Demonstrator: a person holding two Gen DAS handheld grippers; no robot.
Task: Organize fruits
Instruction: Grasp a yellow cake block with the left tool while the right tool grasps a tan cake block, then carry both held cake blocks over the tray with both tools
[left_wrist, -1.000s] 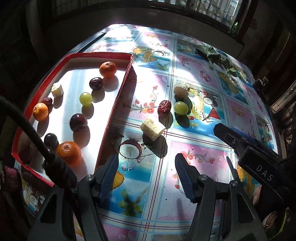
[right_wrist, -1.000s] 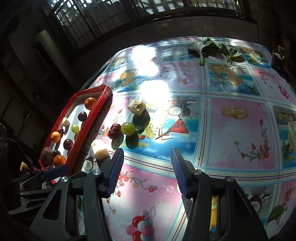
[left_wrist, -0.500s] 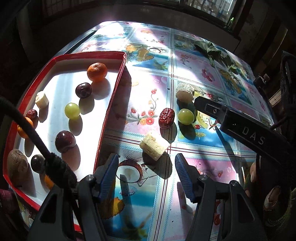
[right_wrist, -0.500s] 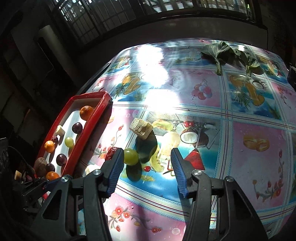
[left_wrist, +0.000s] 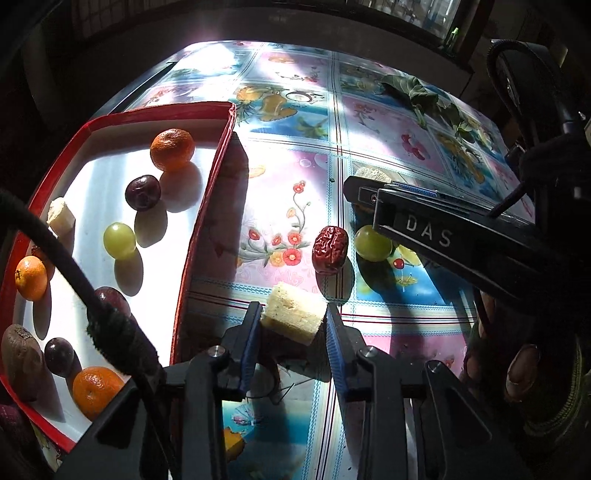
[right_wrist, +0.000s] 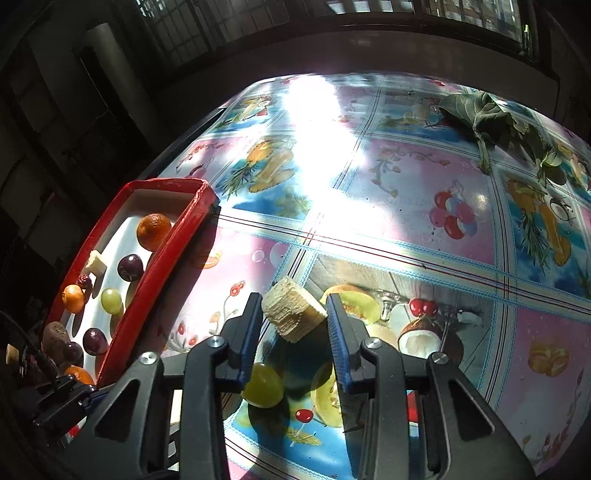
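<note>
Sunlit fruit-print tablecloth (left_wrist: 295, 155), red tray (left_wrist: 207, 206) at nine o'clock.
Both jaws have just closed: left gripper (left_wrist: 291, 325) pinches one pale chunk (left_wrist: 293, 317), right gripper (right_wrist: 293, 319) another chunk (right_wrist: 291, 314), both dead ahead at twelve.

White capital letters "DAS" stand on the black side of the right gripper (left_wrist: 364, 192), seen from the left wrist camera as it reaches over the patterned tablecloth (left_wrist: 295, 122). No other lettering, number or label can be read in either view.
</note>
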